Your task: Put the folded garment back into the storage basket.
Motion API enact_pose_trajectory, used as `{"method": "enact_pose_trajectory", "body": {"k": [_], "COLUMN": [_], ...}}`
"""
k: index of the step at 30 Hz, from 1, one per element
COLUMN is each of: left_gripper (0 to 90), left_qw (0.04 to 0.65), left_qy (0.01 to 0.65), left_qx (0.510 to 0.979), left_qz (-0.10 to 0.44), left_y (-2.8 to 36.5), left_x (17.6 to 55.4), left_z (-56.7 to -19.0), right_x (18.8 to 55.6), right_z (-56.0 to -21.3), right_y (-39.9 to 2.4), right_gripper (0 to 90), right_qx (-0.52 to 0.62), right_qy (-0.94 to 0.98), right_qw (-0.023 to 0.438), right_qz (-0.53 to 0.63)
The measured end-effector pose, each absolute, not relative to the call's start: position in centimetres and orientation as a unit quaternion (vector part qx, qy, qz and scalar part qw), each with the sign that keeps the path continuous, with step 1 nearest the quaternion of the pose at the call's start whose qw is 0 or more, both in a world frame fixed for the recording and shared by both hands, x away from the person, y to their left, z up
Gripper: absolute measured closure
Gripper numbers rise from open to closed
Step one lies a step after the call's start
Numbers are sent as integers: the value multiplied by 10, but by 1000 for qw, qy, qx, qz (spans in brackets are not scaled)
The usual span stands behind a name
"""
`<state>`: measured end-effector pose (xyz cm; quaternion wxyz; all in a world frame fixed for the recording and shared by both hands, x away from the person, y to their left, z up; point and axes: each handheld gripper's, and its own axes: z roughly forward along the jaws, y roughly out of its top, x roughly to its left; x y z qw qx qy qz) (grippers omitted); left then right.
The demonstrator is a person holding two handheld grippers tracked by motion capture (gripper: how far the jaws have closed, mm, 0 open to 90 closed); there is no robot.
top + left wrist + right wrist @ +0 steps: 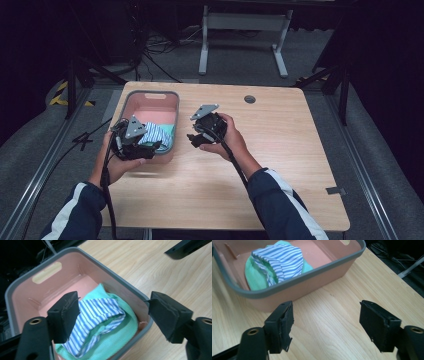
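In the high view, a pink plastic bin with a grey rim (171, 107) sits on the left part of a light wooden table (280, 150); the left gripper (150, 146) hangs over the bin's near end, and the right gripper (192, 140) is held above the tabletop just right of the bin. In the left gripper view, the jaws stand wide apart, empty, above a blue-and-white striped cloth (97, 315) lying on a green knitted cloth (120, 332) in the bin's near corner. In the right gripper view, its jaws are spread, holding nothing, over bare wood beside the bin's outer wall (312, 287).
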<state>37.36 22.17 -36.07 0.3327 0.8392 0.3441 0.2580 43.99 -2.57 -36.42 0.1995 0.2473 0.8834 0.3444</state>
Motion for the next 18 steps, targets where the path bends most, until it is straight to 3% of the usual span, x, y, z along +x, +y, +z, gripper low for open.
{"method": "enact_pose_trajectory", "body": {"k": [7,18], "left_gripper": [207,232], "left_qw": [325,329], "left_qy": [317,290], "left_qx": [852,859], "left_qz": [262,263], "left_y": [215,201], "left_x": [366,352], "left_z": [-364,-364], "right_x": [434,421], "right_z": [-367,-368], "right_y": [-44,-70], "right_gripper": [218,222], "right_qx": [249,248], "right_qy": [886,887], "right_qw": [205,225], "right_qz": [333,317]}}
